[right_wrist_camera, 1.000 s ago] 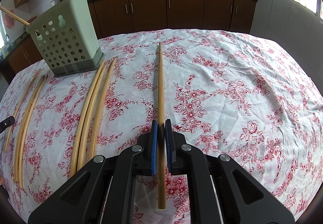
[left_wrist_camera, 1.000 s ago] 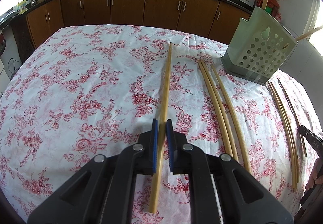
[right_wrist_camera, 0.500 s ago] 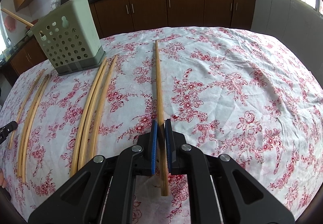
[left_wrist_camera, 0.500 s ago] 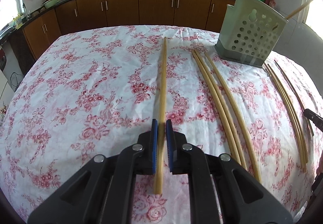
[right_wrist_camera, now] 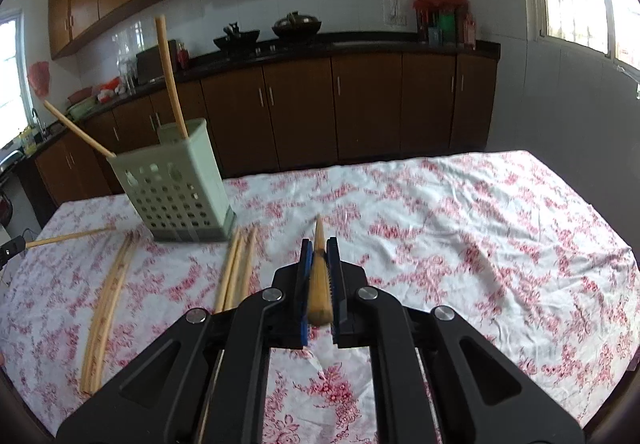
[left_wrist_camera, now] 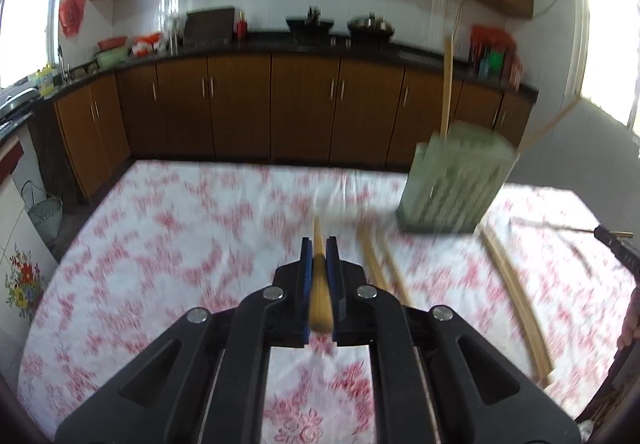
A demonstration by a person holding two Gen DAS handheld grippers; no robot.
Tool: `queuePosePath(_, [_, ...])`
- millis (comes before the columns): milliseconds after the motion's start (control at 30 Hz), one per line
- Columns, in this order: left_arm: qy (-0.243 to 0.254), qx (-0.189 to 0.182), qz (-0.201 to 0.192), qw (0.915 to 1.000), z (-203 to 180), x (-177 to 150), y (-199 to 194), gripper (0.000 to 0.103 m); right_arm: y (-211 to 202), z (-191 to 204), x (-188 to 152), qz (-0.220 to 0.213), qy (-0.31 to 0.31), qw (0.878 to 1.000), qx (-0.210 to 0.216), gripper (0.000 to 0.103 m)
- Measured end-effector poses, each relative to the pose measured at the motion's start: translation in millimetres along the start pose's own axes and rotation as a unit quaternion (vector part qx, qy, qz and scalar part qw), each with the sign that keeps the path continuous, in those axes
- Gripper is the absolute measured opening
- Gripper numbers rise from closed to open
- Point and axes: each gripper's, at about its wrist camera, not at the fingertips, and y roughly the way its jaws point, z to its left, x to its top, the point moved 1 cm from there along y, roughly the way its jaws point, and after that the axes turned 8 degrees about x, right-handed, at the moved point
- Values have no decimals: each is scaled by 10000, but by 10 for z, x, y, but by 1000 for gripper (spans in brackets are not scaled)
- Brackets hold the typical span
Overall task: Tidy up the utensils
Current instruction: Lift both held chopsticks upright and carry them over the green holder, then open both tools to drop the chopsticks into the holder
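Tabletop [right_wrist_camera: 500, 212] under a white cloth with red floral print, wrinkled, soft; far edge and right edge visible in the right wrist view, with bare cloth across the whole right half. Brown wooden cabinets beyond the far edge, floor gap between.

Pale green perforated plastic utensil holder [right_wrist_camera: 180, 188], boxy, tilted-looking through the fisheye, stood near the far left of the cloth; two long bamboo chopsticks leaned out of its top. Same holder [left_wrist_camera: 456, 184] badly blurred in the left wrist view.

Loose bundle of three bamboo chopsticks [right_wrist_camera: 236, 268] lay flat just in front of the holder; second bundle [right_wrist_camera: 108, 304] lay further left, well apart from the first.

Left gripper [left_wrist_camera: 319, 250]: jaws narrow, blue pads clamped on one round tan bamboo chopstick [left_wrist_camera: 319, 284], butt end protruding behind the pads, shaft pointing forward, clear of the cloth.

Right gripper [right_wrist_camera: 319, 250]: jaws narrow, clamped likewise on a second bamboo chopstick [right_wrist_camera: 319, 280], tip ahead of the pads, butt end behind.

Left gripper's chopstick also seen at the left margin of the right view, raised off the cloth.
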Motion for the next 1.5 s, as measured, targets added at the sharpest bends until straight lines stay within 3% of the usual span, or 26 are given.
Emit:
queuePosePath(300, [-112,-189,-484,9986,1,523,-245,8,-134,121,328,-508,-62,9985,173,8])
queuePosePath(500, [30,-602,-611,9963,-145,731,-510,8,-361,326,687,-903,-56,9927,794,8])
queuePosePath(667, [138,-1104,-887,9898,-407,929,-798,8,-582,598,1019,-1449,-141,9808,1300,8])
queuePosePath(733, [115,-1239,-1089,9862,-519,1032,-888,8,-601,708,1124,-1696,-185,9757,1377,8])
queuePosePath(967, [-135,-1127,-1909,9750,-848,1441,-855,8,-371,909,1324,-2206,-196,9668,1272,8])
queuePosePath(1167, [27,-1017,-1729,9797,-1110,1420,-357,8,40,939,1241,-1879,-260,9760,1074,8])
queuePosePath(1433, [-291,-1069,-1171,9869,-1024,1310,115,9,223,908,1101,-1321,-150,9851,1095,9])
queuePosePath(1500, [-292,-1068,-1161,9871,-1012,1293,111,14,203,885,1101,-1284,-119,9858,1073,22])
